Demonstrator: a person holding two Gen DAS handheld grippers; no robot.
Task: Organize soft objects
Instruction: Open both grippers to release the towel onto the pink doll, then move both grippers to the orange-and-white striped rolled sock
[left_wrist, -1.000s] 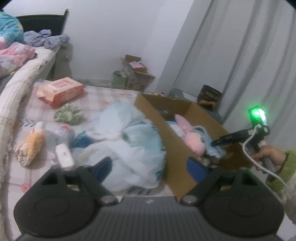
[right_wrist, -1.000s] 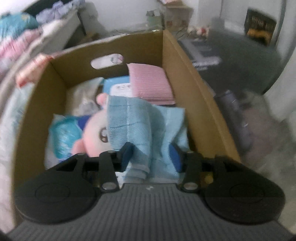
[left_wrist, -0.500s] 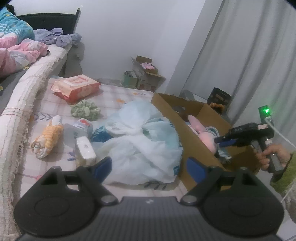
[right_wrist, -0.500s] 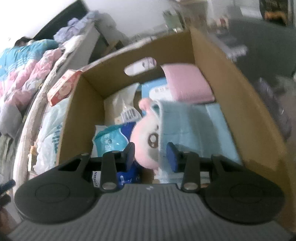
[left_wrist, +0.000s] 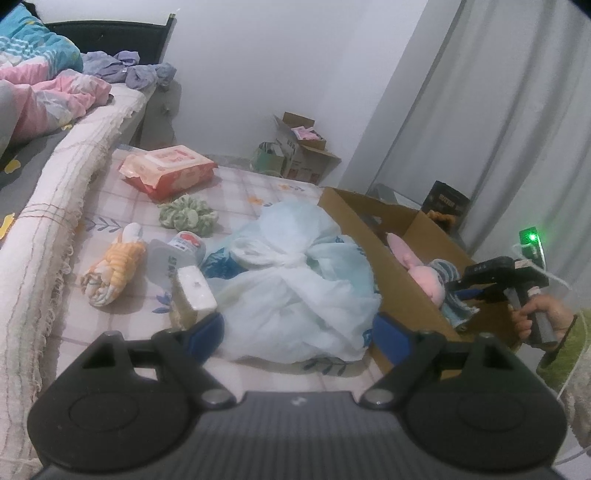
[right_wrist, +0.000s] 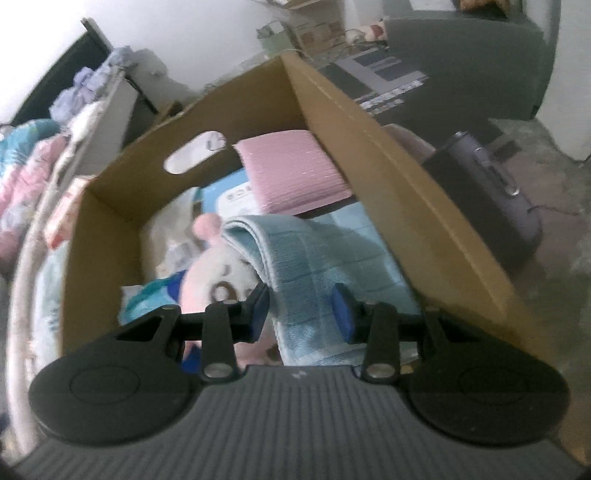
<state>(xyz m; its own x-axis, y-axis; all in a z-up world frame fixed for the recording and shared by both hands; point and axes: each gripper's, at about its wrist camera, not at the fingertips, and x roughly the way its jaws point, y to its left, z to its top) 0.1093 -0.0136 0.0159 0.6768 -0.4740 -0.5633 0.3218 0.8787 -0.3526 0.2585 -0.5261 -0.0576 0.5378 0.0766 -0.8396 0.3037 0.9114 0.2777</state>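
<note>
No legible text anywhere

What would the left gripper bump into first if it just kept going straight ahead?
Most likely the crumpled pale blue plastic bag: it lies right ahead between the left gripper's open fingers, on the checked mattress. Depth is hard to judge.

White wall (left_wrist: 277, 55), grey curtains (left_wrist: 498, 122), bed (left_wrist: 74, 147)

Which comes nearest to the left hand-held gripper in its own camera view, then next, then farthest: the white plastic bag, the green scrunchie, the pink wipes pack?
1. White plastic bag: straight ahead of the left hand-held gripper, between its fingers.
2. Green scrunchie: farther back on the checked sheet, left of centre.
3. Pink wipes pack: farthest, back left beside the bed.
</note>
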